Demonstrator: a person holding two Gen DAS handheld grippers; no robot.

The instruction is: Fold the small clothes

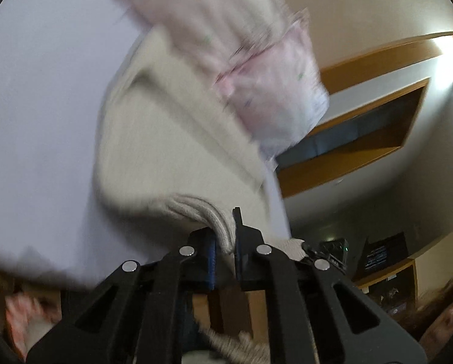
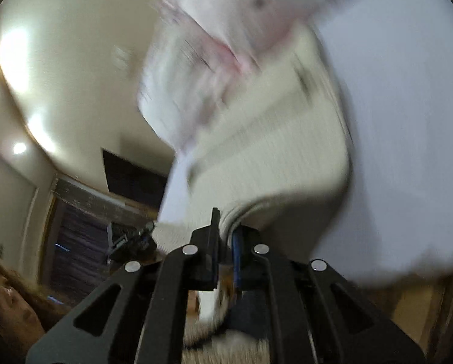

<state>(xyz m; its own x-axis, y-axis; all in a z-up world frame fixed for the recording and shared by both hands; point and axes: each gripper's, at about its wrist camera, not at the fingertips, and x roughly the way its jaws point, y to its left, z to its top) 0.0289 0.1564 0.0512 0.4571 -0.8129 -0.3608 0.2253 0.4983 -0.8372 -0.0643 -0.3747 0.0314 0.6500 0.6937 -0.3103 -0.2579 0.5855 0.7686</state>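
White table surface point(image 1: 38, 121) fills the left of the left wrist view and the right of the right wrist view point(image 2: 408, 121); both frames heavily motion-blurred and tilted. Behind it, cream wall point(image 1: 363, 9) with wood-trimmed recess point(image 1: 363, 127); in the right wrist view, a dark rectangular panel point(image 2: 132, 179) on the wall and bright light spots at the left edge. Cream ribbed knit garment point(image 1: 166, 139) lies draped across the table edge, its lower hem lifted off and gathered toward both cameras point(image 2: 272, 151). Pale pink patterned garment point(image 1: 272, 85) sits on top of the knit's far part, touching it, blurred point(image 2: 226, 45); print not legible. Left gripper point(image 1: 225, 239): fingers pressed together on a bunched ribbed edge of the knit, fabric squeezed between the blue pads. Right gripper point(image 2: 225, 233): fingers likewise pinched on a fold of the same knit edge. Each gripper shows small in the other's view, at the knit's opposite corner. Part of a person's face point(image 2: 5, 300) at the lower left of the right wrist view.
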